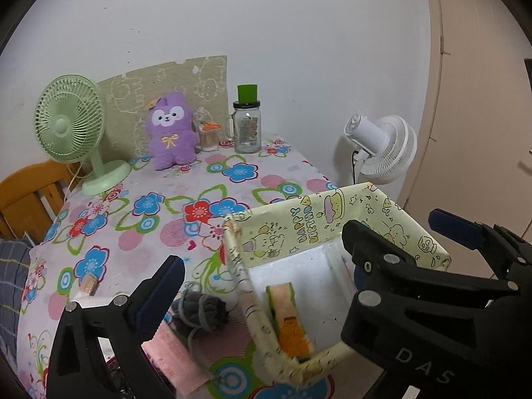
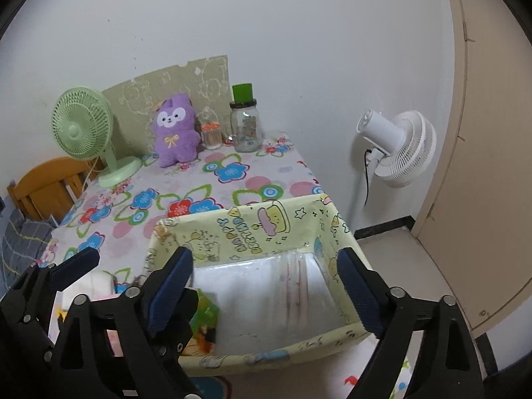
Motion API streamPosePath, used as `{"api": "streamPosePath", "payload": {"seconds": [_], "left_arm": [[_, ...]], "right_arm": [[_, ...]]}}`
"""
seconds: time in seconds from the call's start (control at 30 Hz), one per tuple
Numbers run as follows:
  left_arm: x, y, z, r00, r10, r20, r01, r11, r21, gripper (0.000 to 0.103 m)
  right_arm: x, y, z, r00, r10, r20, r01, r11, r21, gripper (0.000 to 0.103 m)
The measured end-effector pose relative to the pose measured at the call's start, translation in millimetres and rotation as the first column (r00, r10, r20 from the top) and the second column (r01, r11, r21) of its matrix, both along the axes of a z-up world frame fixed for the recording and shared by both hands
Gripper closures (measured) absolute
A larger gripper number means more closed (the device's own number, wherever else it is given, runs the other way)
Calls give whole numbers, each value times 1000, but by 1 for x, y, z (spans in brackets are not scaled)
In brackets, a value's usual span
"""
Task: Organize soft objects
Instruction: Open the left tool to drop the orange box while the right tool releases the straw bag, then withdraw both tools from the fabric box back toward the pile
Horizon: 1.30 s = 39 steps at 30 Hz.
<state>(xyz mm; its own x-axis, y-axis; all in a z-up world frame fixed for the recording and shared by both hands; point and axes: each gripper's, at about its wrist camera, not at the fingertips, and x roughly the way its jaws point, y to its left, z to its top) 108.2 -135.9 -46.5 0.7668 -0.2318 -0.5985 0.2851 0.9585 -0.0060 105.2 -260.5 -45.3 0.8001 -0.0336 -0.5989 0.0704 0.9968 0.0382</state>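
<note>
A yellow cartoon-print box (image 1: pixel 312 222) (image 2: pixel 252 229) stands at the table's near right corner. Inside it lie a white pack (image 2: pixel 266 296) and an orange-green packet (image 1: pixel 289 319) (image 2: pixel 202 319). A grey knitted item (image 1: pixel 199 309) and a pink cloth (image 1: pixel 173 355) lie on the table left of the box. My left gripper (image 1: pixel 266 259) is open and empty above the box's left wall. My right gripper (image 2: pixel 266 282) is open and empty over the box. The right gripper also shows in the left wrist view (image 1: pixel 395 232).
A purple plush (image 1: pixel 171 129) (image 2: pixel 174 129), a green desk fan (image 1: pixel 71 126), a glass jar with a green lid (image 1: pixel 247 123) and a toothpick jar (image 1: pixel 209 136) stand at the back of the floral tablecloth (image 1: pixel 232 179). A white floor fan (image 1: pixel 382 146) stands right. A wooden chair (image 1: pixel 23 196) is left.
</note>
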Motion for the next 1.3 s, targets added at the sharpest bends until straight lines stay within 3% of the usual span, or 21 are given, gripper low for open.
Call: {"api": "streamPosePath", "payload": {"seconds": [0.87,1.3], "left_arm": [[-53,71,12,997,54,56,-53,999,-12,1],[-69,108,-7,992,109,63,-109,994,-10,5]], "right_arm": [[-49,73,10,995,88,52,-88,996,1,6],[-64,114,-7,994,94,58,-92,995,-35,6]]}}
